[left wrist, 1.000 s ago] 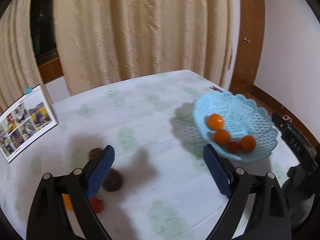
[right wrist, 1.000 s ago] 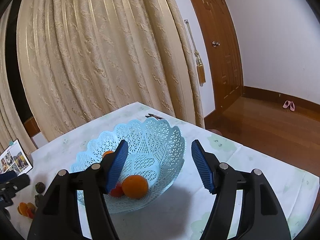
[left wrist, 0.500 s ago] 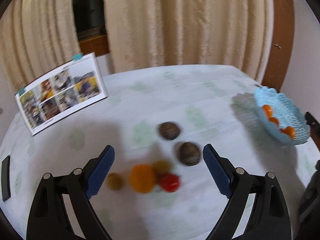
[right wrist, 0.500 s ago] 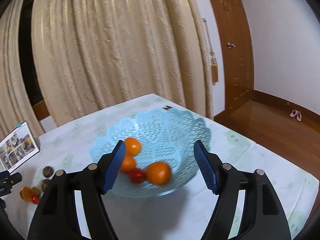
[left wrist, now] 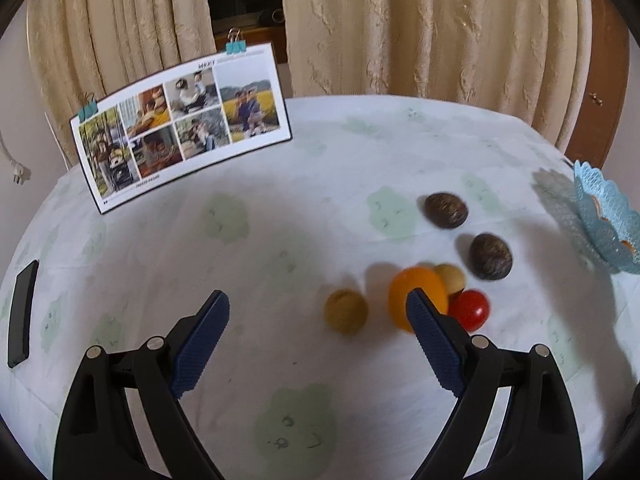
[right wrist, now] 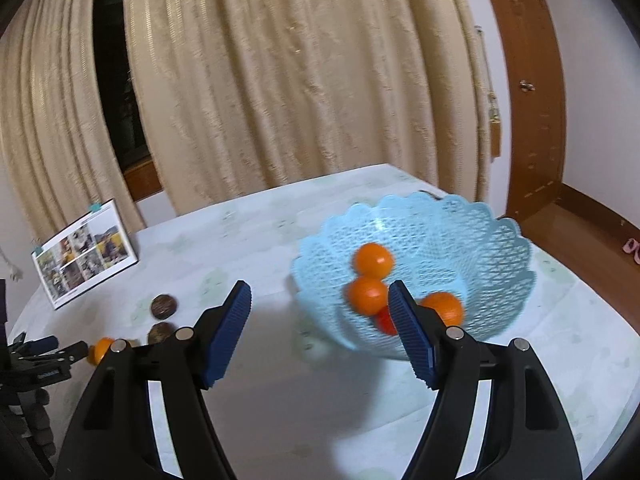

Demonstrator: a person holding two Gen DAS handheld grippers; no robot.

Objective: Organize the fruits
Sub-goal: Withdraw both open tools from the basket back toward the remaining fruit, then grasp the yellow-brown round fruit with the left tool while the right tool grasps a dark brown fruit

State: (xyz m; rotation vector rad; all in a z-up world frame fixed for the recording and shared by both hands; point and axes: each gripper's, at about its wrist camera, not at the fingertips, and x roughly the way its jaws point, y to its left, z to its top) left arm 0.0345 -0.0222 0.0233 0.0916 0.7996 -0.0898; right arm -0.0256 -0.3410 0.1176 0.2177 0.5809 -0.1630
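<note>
Fruits still loose on the tablecloth [left wrist: 280, 248] sit bunched: an orange [left wrist: 416, 296] touching a red tomato [left wrist: 470, 310] and a tan fruit [left wrist: 450, 278], another tan one [left wrist: 346, 311] beside, two dark brown ones [left wrist: 490, 256] behind. My left gripper [left wrist: 316, 324] hangs wide and empty; closing on the orange could roll its neighbours away. My right gripper [right wrist: 320, 320], empty, jaws parted, faces the blue basket [right wrist: 500, 256] holding three oranges and a tomato.
</note>
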